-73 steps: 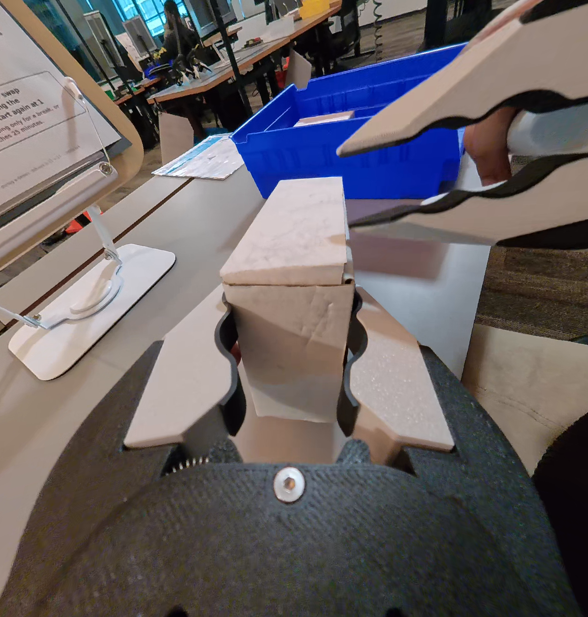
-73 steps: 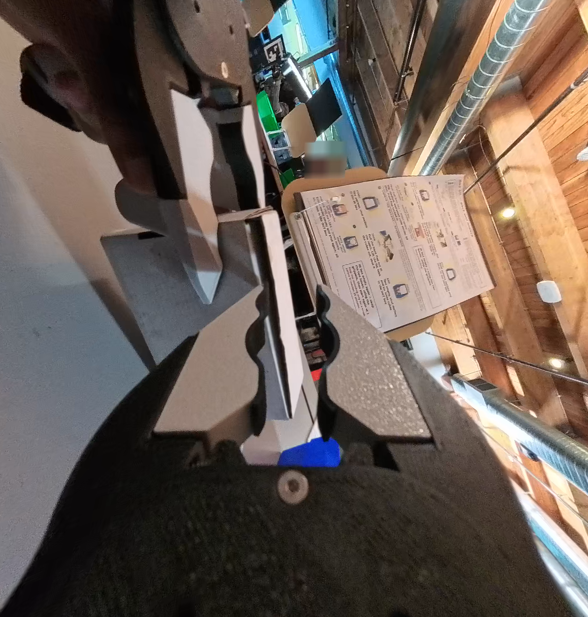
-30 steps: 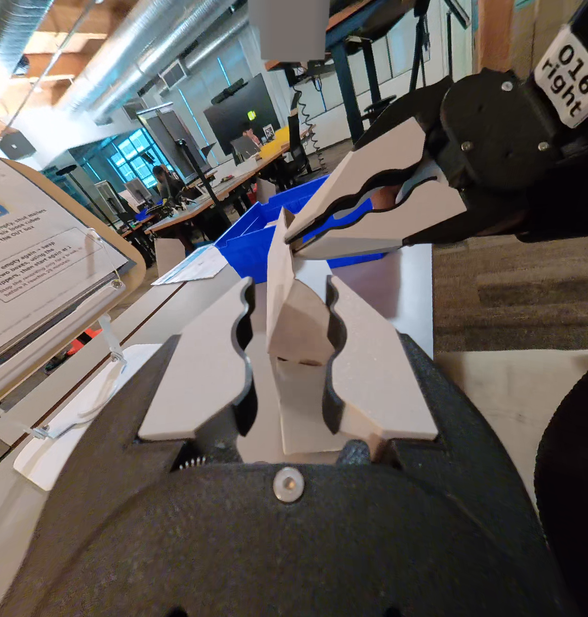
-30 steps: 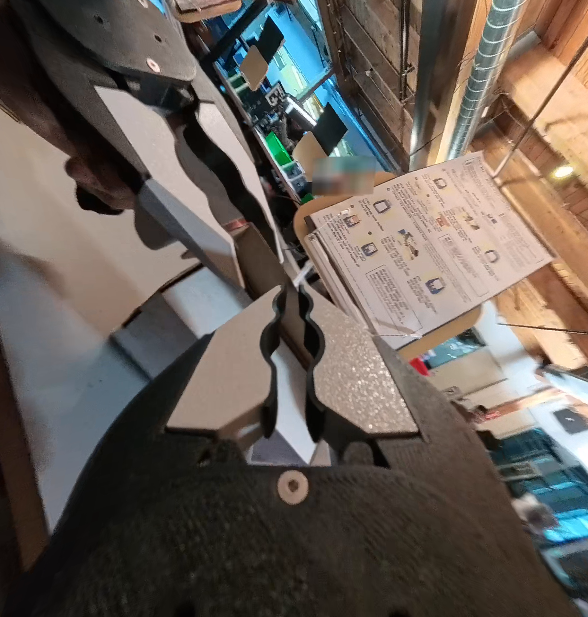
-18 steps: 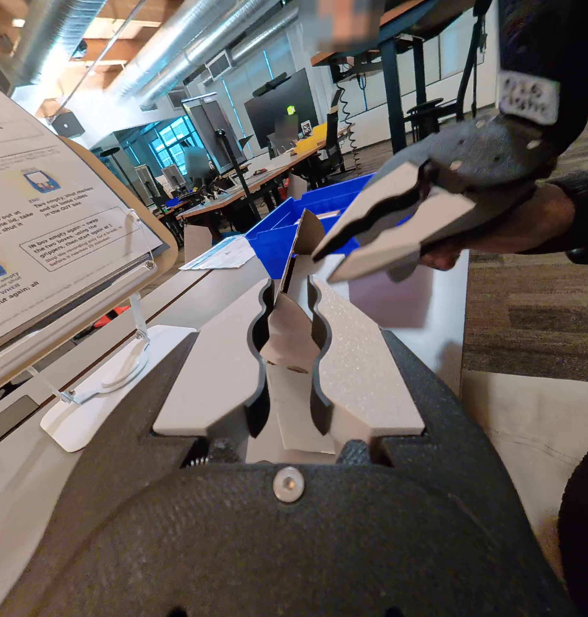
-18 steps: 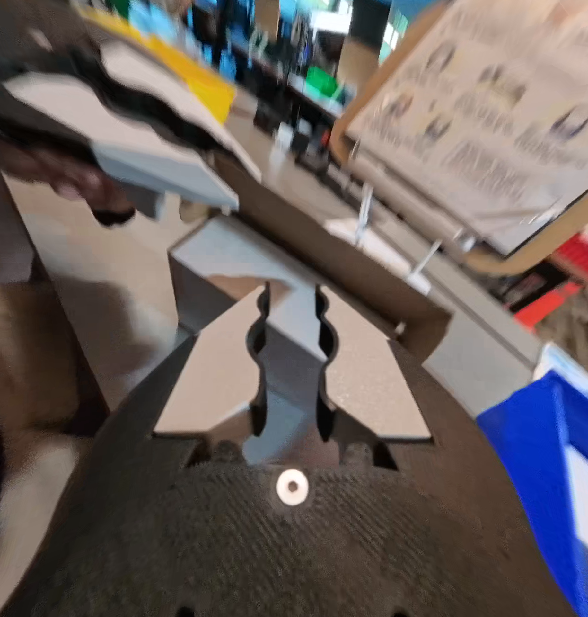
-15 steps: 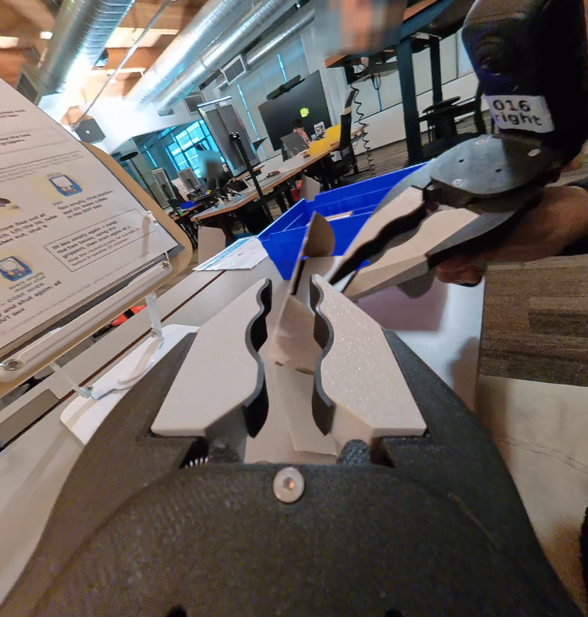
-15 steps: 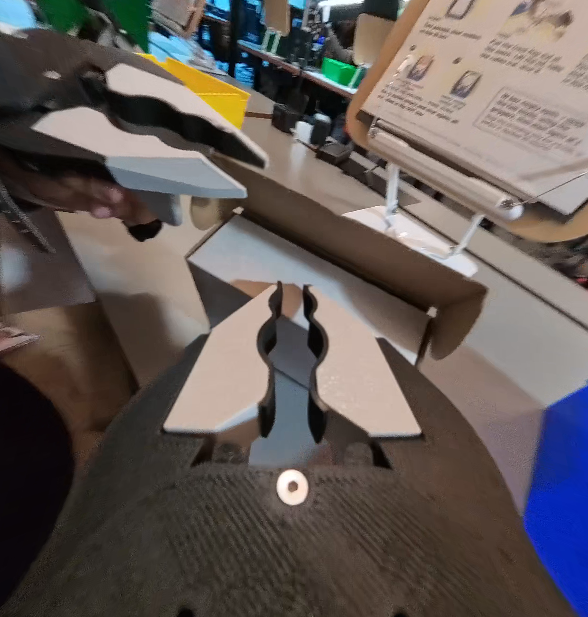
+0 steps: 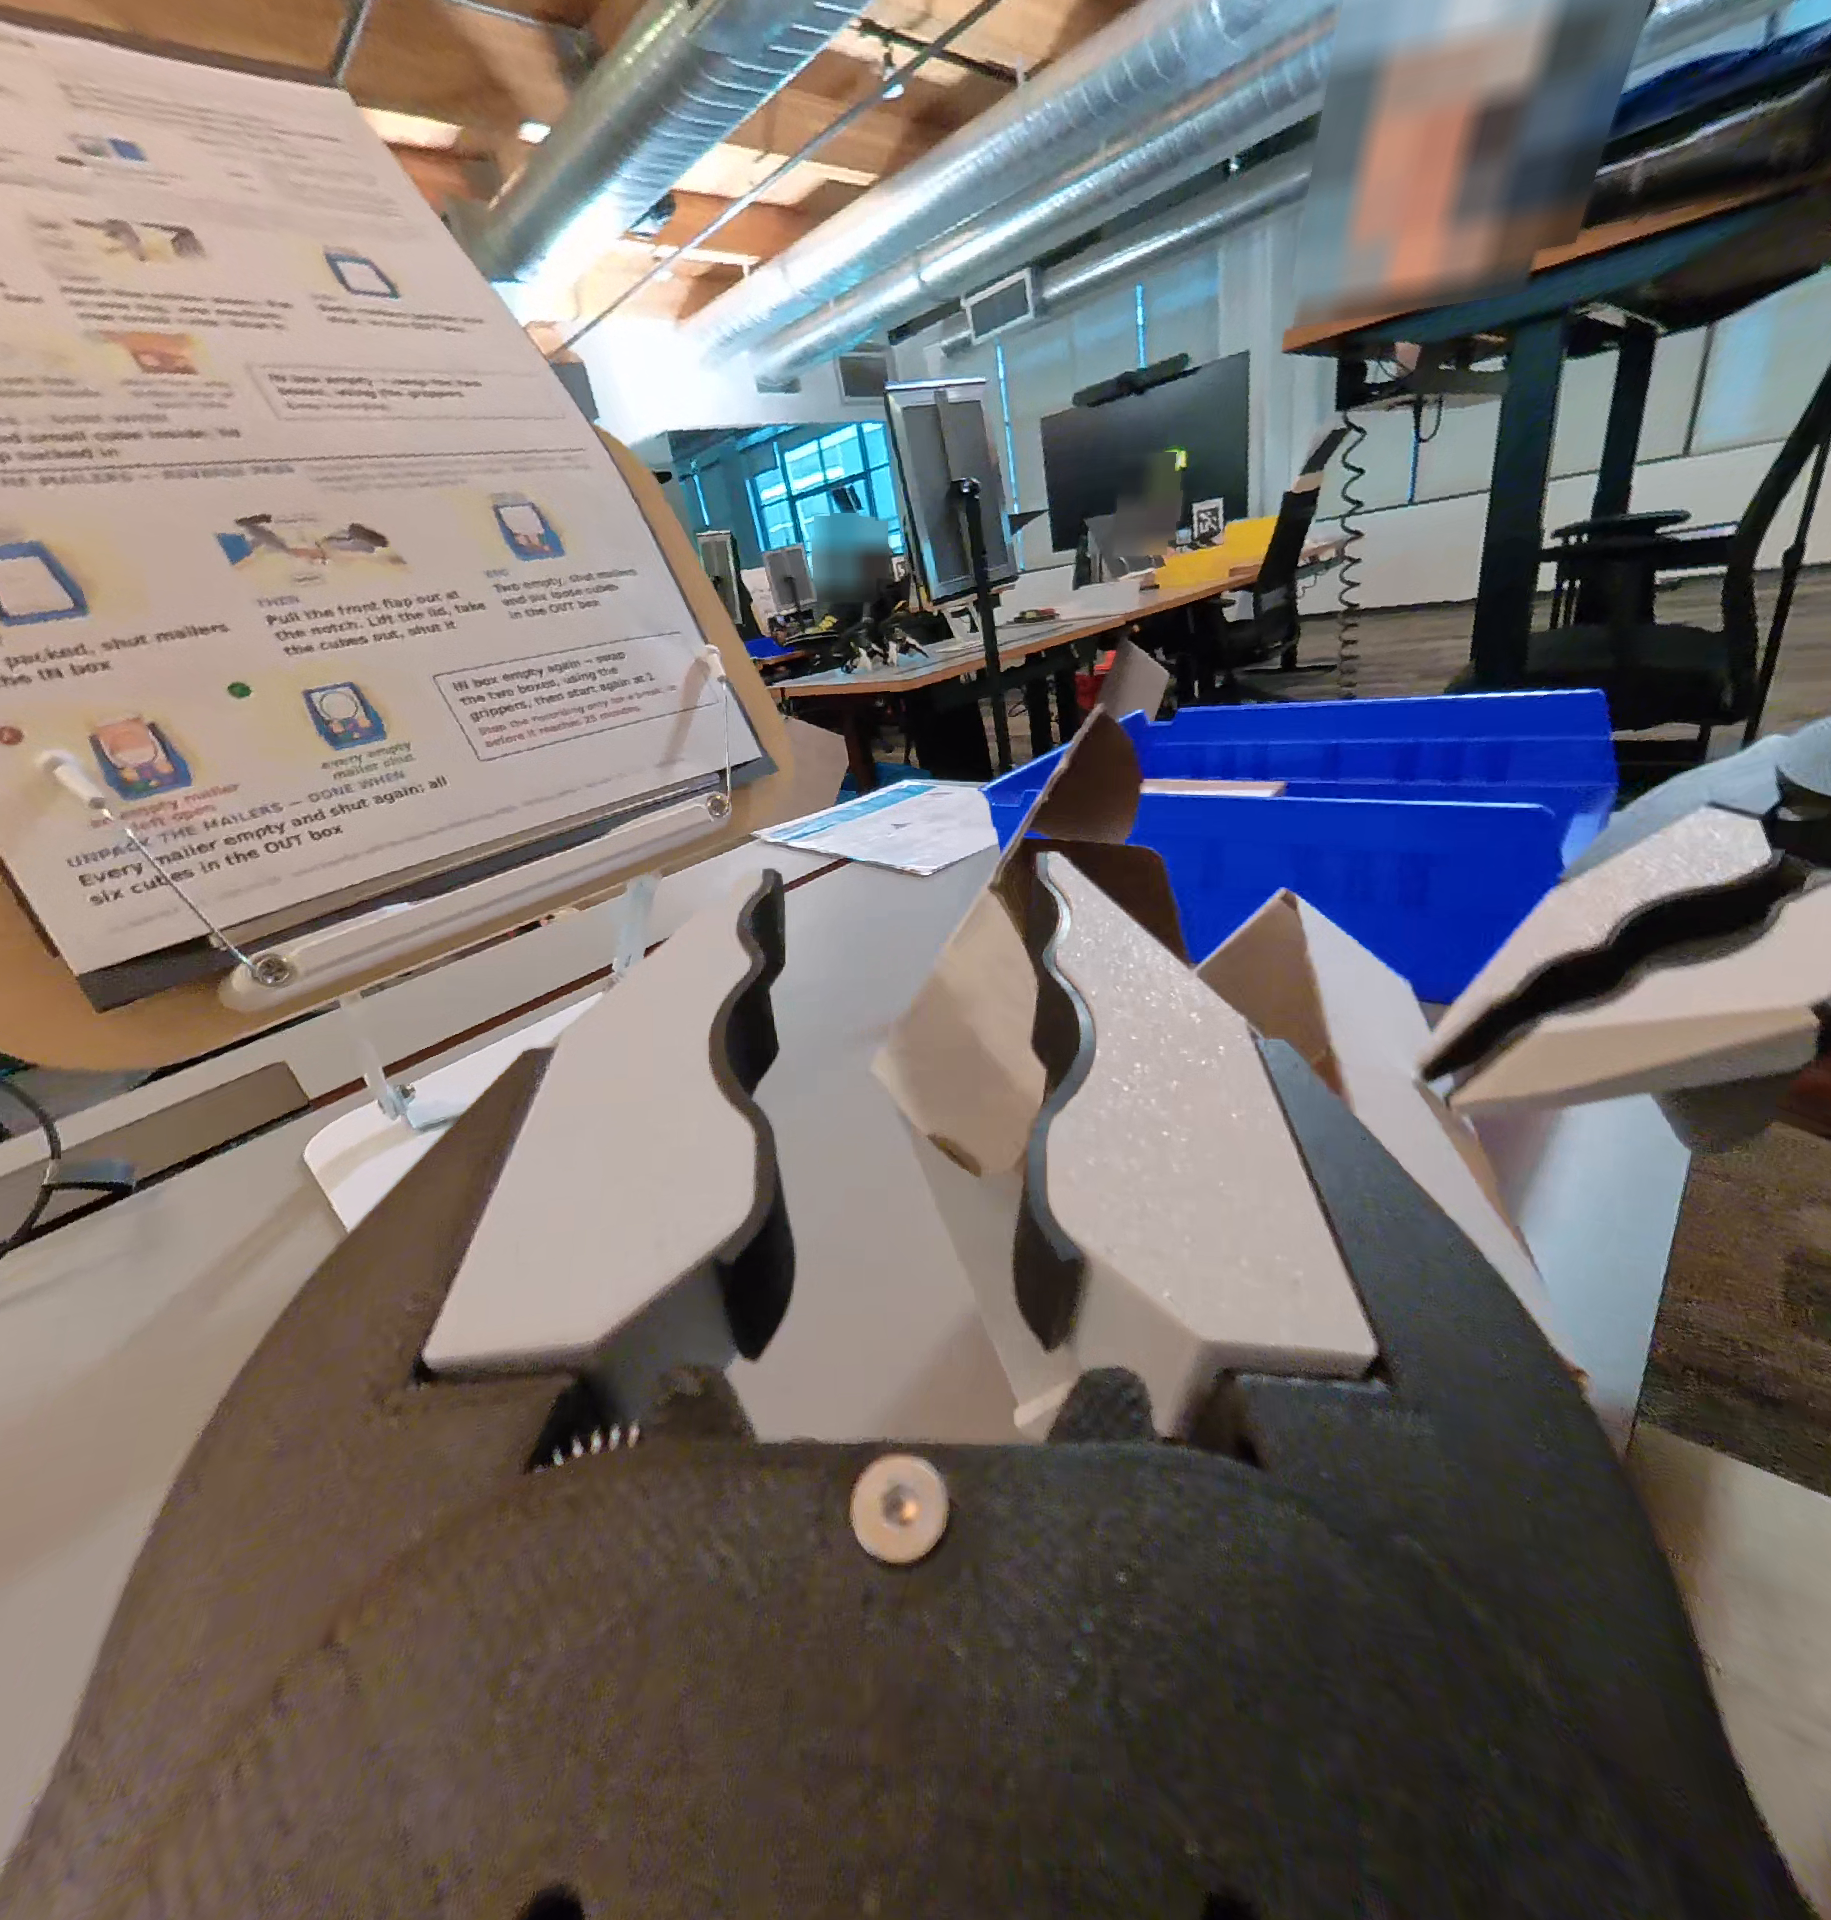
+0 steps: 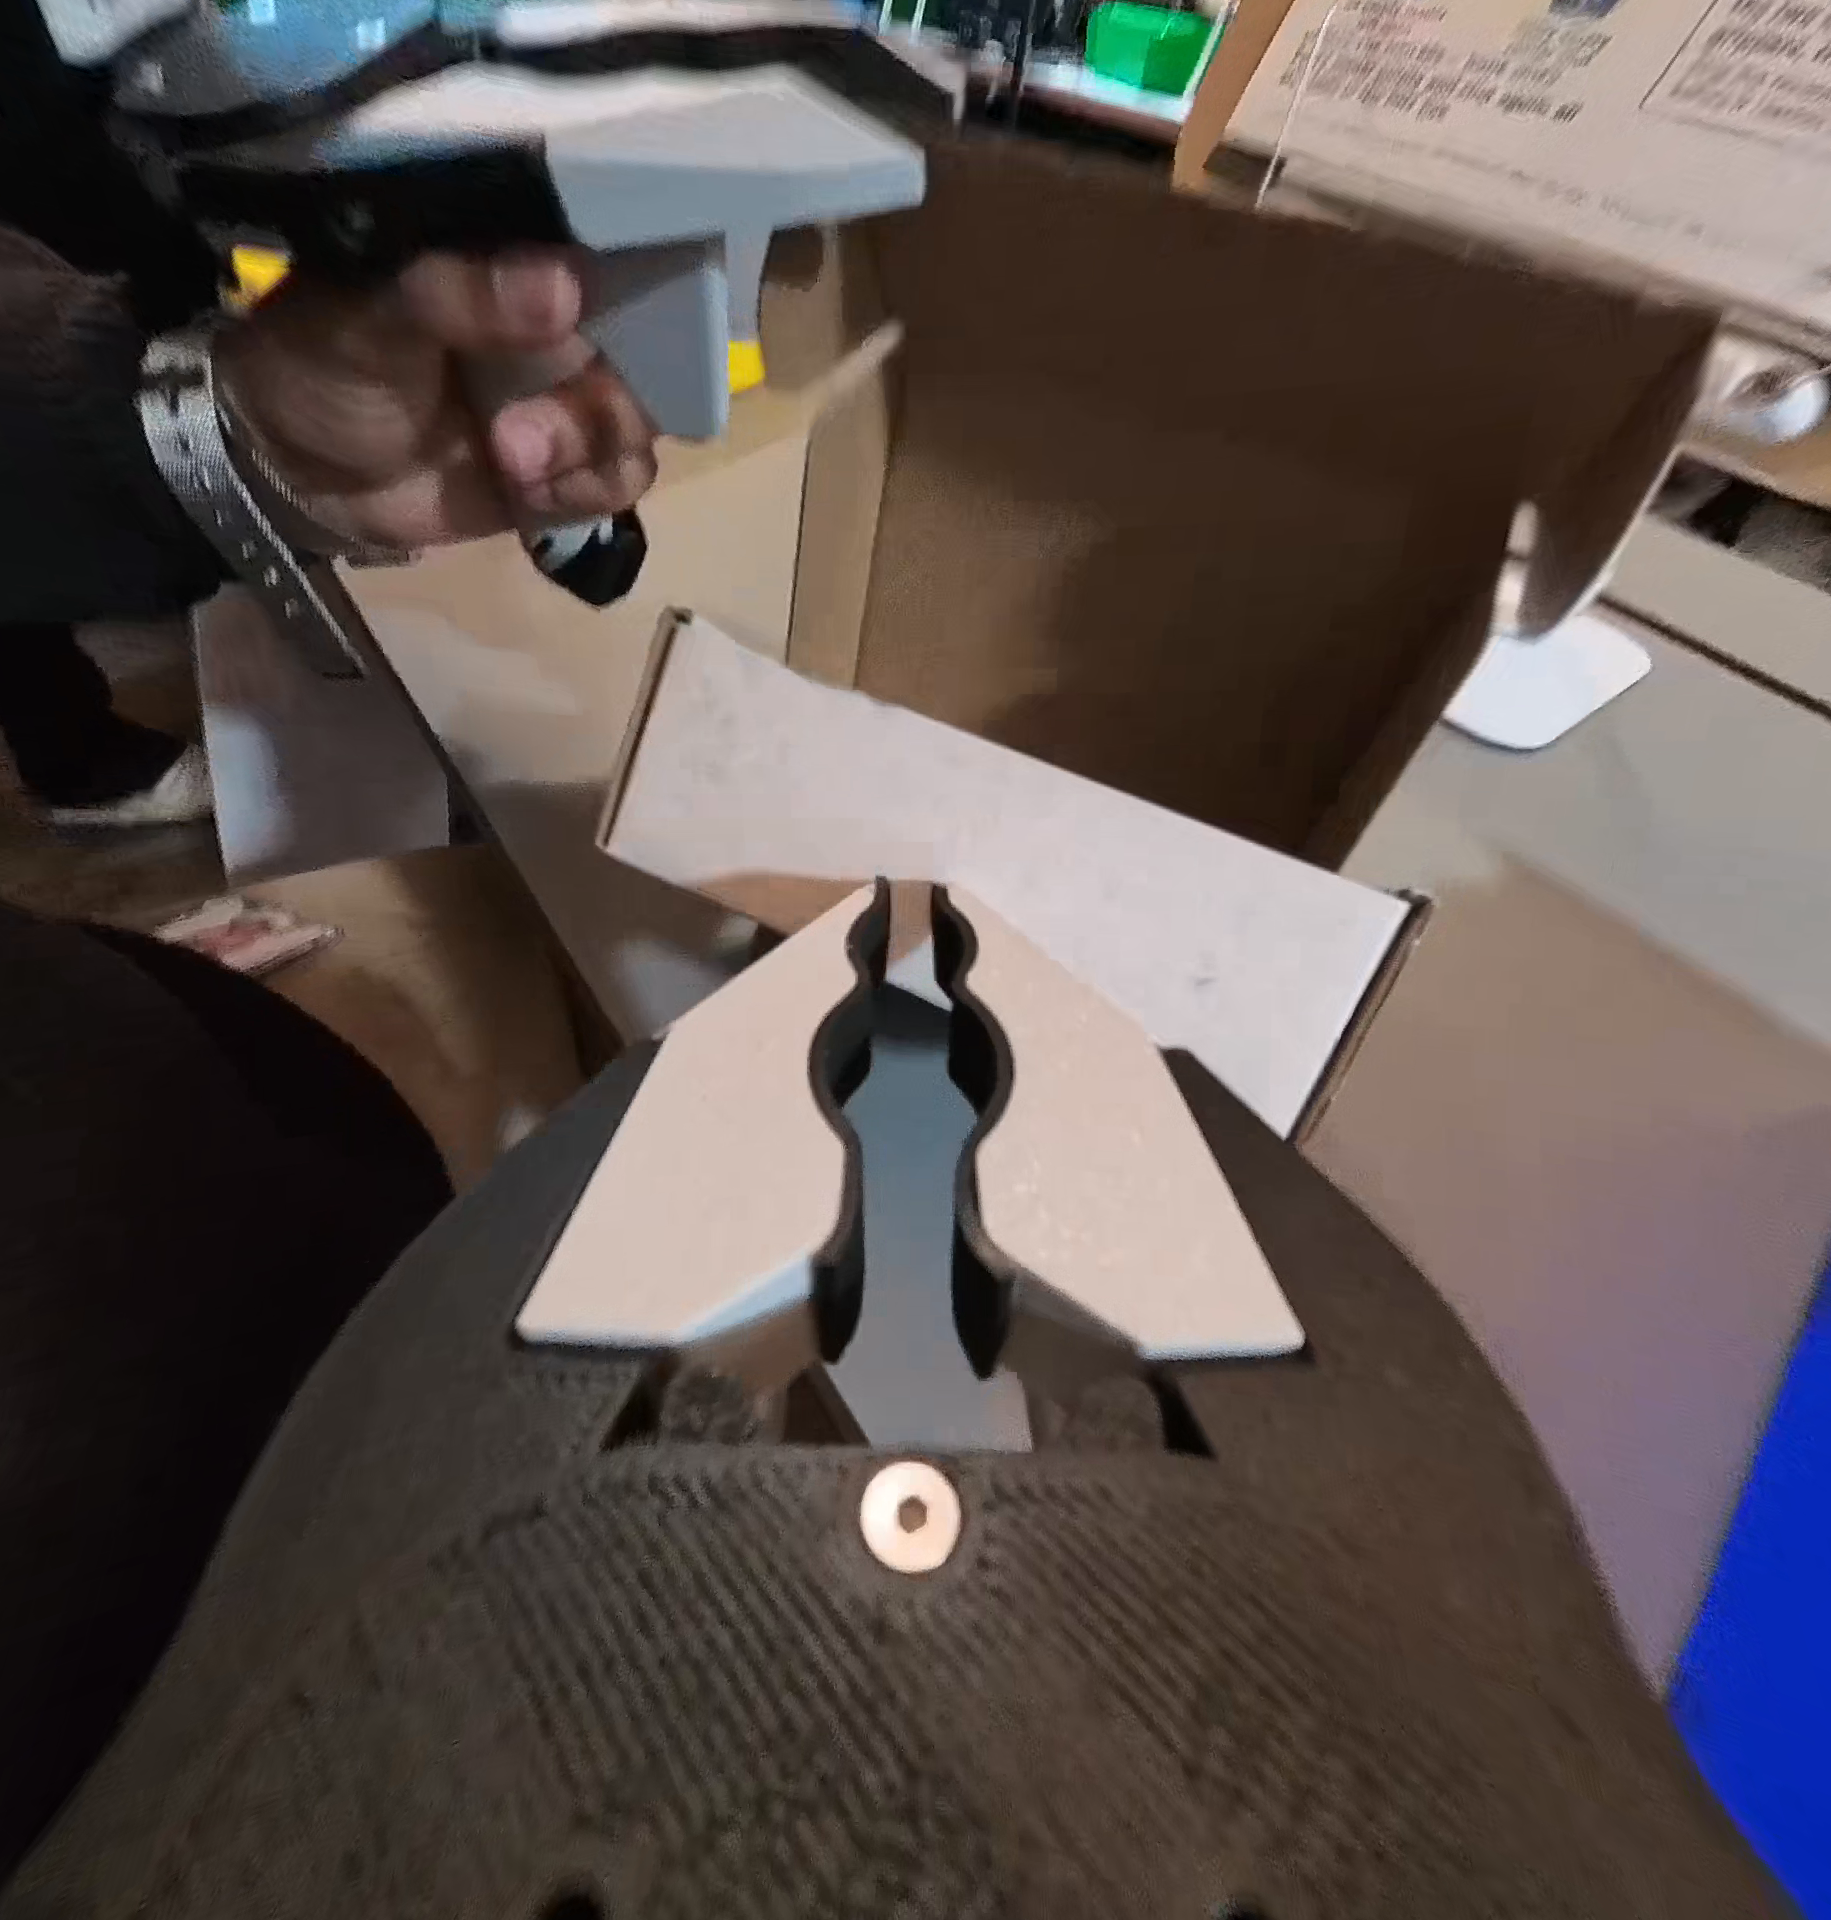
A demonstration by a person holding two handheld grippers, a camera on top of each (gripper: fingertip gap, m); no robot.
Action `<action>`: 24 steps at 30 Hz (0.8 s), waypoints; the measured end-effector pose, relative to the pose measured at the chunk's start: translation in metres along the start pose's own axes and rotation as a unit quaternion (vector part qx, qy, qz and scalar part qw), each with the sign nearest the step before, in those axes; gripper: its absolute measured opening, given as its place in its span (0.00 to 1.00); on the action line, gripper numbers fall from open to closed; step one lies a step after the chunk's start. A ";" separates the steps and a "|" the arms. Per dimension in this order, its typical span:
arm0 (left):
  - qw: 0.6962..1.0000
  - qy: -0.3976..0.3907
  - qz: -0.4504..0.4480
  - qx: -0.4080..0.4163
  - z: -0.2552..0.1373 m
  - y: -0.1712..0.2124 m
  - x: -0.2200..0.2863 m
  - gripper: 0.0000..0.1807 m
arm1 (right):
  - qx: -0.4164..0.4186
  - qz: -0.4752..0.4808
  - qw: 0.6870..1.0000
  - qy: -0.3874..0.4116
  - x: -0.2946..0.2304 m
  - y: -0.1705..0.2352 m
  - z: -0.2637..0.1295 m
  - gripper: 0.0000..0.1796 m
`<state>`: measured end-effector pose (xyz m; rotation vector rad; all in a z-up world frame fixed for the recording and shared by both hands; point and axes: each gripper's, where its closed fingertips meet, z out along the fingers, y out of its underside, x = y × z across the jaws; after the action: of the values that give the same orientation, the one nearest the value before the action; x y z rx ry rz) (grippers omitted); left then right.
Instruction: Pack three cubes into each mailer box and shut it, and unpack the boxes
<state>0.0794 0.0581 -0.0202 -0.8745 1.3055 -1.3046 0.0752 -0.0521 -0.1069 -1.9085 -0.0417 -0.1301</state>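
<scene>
**Q:** What has changed at the left tool (image 9: 906,878)?

**A:** Half a second ago I had its fingers pinched on the lid flap (image 9: 968,1018). Now they stand wide apart. The flap rises free between them, close against the right-hand finger and gripped by neither. The lid (image 10: 1202,468) is upright, so the mailer box (image 10: 994,831) is open. I judge the opening step to be done and the cubes to be next.

**Q:** And the right tool (image 10: 908,899)?

**A:** Its fingers are nearly together, with only a slit between the tips. The tips sit at the box's white front wall. I cannot tell whether they nip that wall or merely rest against it.

**Q:** Where is the box?

**A:** It is on the counter (image 10: 1617,935), by the edge nearest me. The blue bin (image 9: 1358,831) is just beyond it and the instruction stand (image 9: 267,520) is off to the left. The inside of the box is hidden in both views, so I cannot say whether cubes are in it.
</scene>
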 end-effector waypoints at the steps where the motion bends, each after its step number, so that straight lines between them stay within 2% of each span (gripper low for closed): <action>1: 1.000 0.001 -0.004 0.000 0.000 0.000 0.000 0.25 | -0.025 -0.009 1.000 -0.008 -0.002 0.009 0.000 0.04; 4: 0.998 0.052 -0.023 0.028 -0.004 -0.010 0.016 0.22 | -0.083 -0.041 0.996 -0.004 0.000 0.030 0.000 0.12; 7: 0.998 0.058 -0.005 0.032 -0.004 -0.015 0.024 0.22 | -0.020 -0.056 0.998 0.005 -0.003 0.005 -0.001 0.12; 10: 0.997 0.073 -0.003 0.031 -0.005 -0.013 0.031 0.21 | 0.039 -0.068 0.997 0.021 -0.004 -0.016 -0.003 0.19; 13: 0.996 0.085 -0.018 0.030 -0.005 -0.013 0.034 0.21 | 0.005 -0.078 0.997 0.020 -0.007 -0.002 0.006 0.21; 17: 0.996 0.076 -0.041 0.035 -0.006 -0.014 0.025 0.21 | -0.047 -0.078 0.996 0.008 -0.008 0.020 0.014 0.20; 22: 0.996 0.049 -0.075 0.023 -0.003 -0.006 0.007 0.21 | -0.050 -0.018 0.999 -0.010 -0.005 0.027 0.014 0.18; 24: 0.996 0.007 -0.091 -0.003 0.000 0.006 -0.010 0.20 | -0.049 -0.003 0.999 -0.017 -0.003 0.029 0.014 0.19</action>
<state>0.0818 0.0687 -0.0243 -1.0089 1.2654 -1.4505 0.0755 -0.0488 -0.1386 -2.0078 -0.0645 -0.1053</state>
